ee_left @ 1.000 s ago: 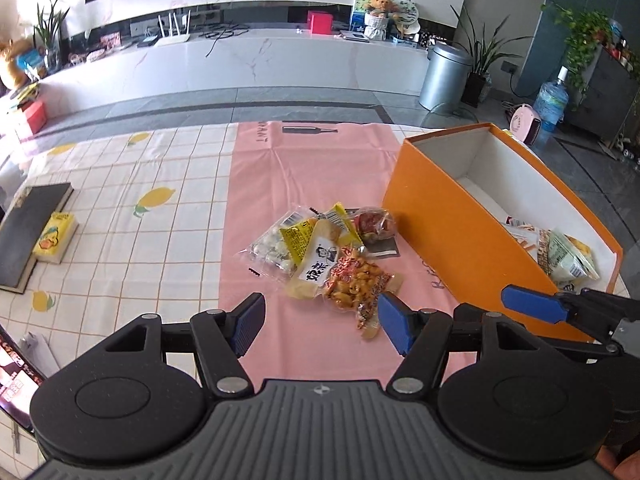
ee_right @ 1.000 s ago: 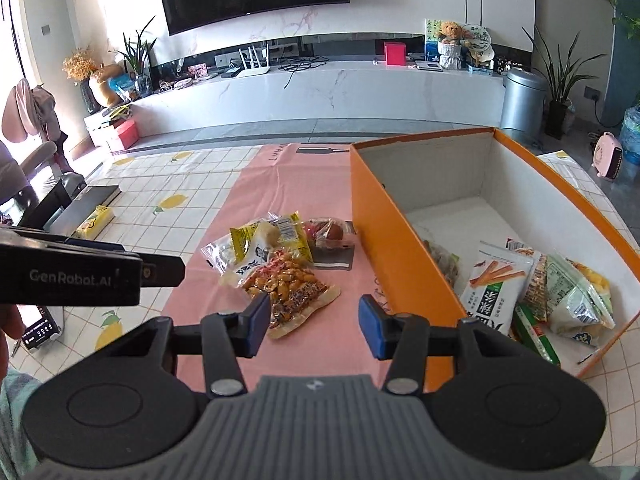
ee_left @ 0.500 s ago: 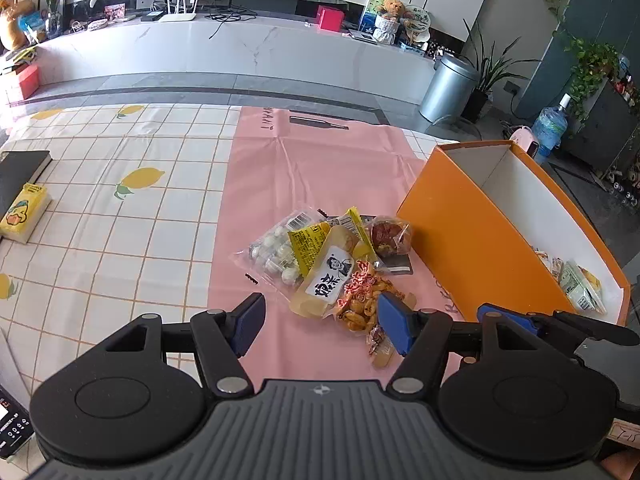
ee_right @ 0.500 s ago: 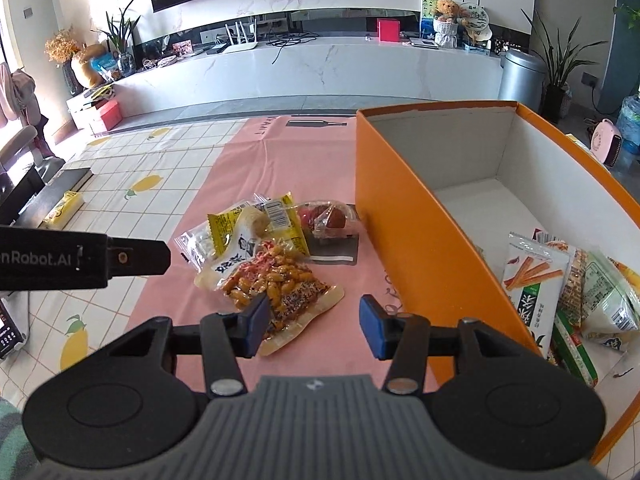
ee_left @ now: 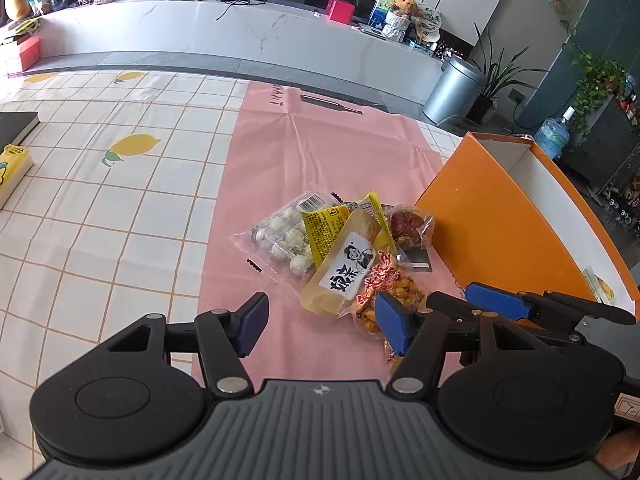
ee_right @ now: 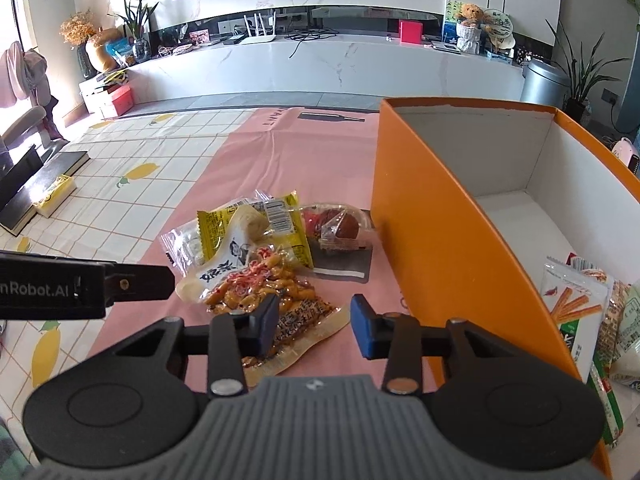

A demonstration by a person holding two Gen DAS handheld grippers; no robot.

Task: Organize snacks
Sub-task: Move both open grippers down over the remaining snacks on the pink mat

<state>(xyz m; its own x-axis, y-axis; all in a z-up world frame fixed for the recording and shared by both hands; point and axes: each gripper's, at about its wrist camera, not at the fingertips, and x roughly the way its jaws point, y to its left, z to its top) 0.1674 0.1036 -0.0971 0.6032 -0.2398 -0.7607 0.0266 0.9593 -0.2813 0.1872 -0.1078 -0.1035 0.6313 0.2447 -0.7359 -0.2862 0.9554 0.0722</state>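
Observation:
A pile of snack packets lies on the pink mat (ee_left: 320, 152) left of the orange box (ee_left: 492, 236). It holds a peanut pack (ee_right: 264, 296), a pale pack with a face label (ee_left: 344, 268), a yellow packet (ee_left: 324, 228), a bag of white balls (ee_left: 280, 236) and a red-brown snack (ee_right: 340, 224). My left gripper (ee_left: 320, 322) is open and empty, just short of the pile. My right gripper (ee_right: 314, 326) is open and empty, low over the near end of the peanut pack. The box (ee_right: 432, 216) holds several packets (ee_right: 576, 312).
A checked lemon-print tablecloth (ee_left: 100, 200) covers the table left of the mat. A black book (ee_right: 44, 180) and a yellow pack (ee_left: 12, 168) lie at the far left. The orange box wall stands close on the right of both grippers.
Both grippers have moved forward and down toward the snack pile. The right gripper now reaches over the peanut pack's near end. Both stay open.

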